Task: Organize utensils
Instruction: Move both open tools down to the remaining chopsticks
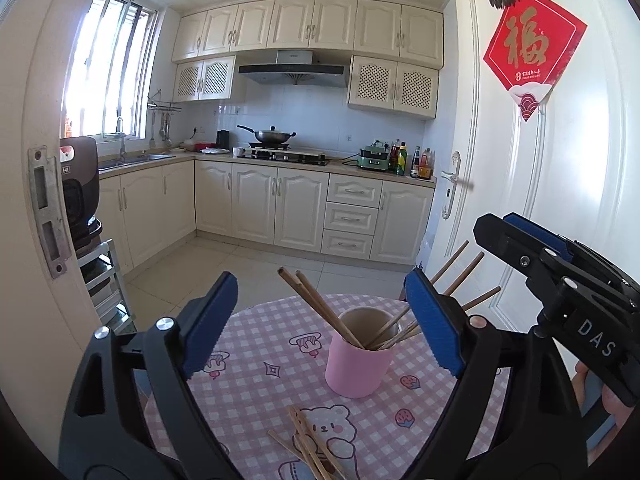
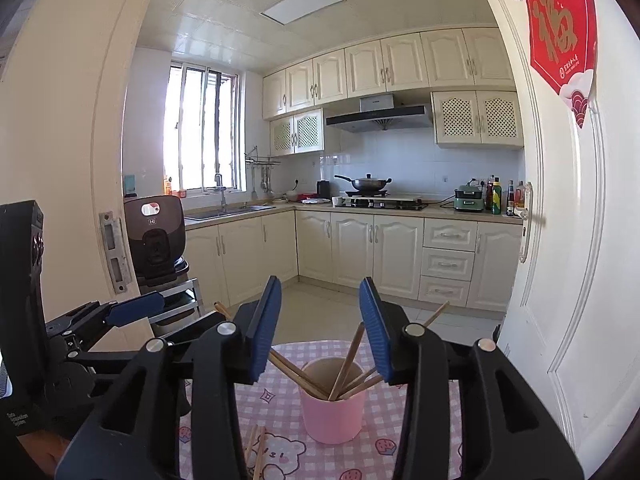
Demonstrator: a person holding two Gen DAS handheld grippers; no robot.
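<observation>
A pink cup (image 1: 356,364) stands on the pink checked table (image 1: 256,384) and holds several wooden chopsticks (image 1: 320,304) that fan out left and right. More loose chopsticks (image 1: 312,448) lie on the cloth in front of it. My left gripper (image 1: 320,320) is open and empty, raised above the table with the cup between its blue pads. My right gripper (image 2: 320,332) is open and empty too, above the same cup (image 2: 332,412). The right gripper also shows at the right of the left wrist view (image 1: 532,248). Loose chopsticks (image 2: 256,448) lie near the cup in the right wrist view.
A white door (image 1: 560,160) with a red paper sign stands open close on the right. A door frame (image 1: 44,200) and a shelf with a brown cooker (image 1: 80,188) are on the left. Kitchen cabinets (image 1: 300,208) lie beyond the table.
</observation>
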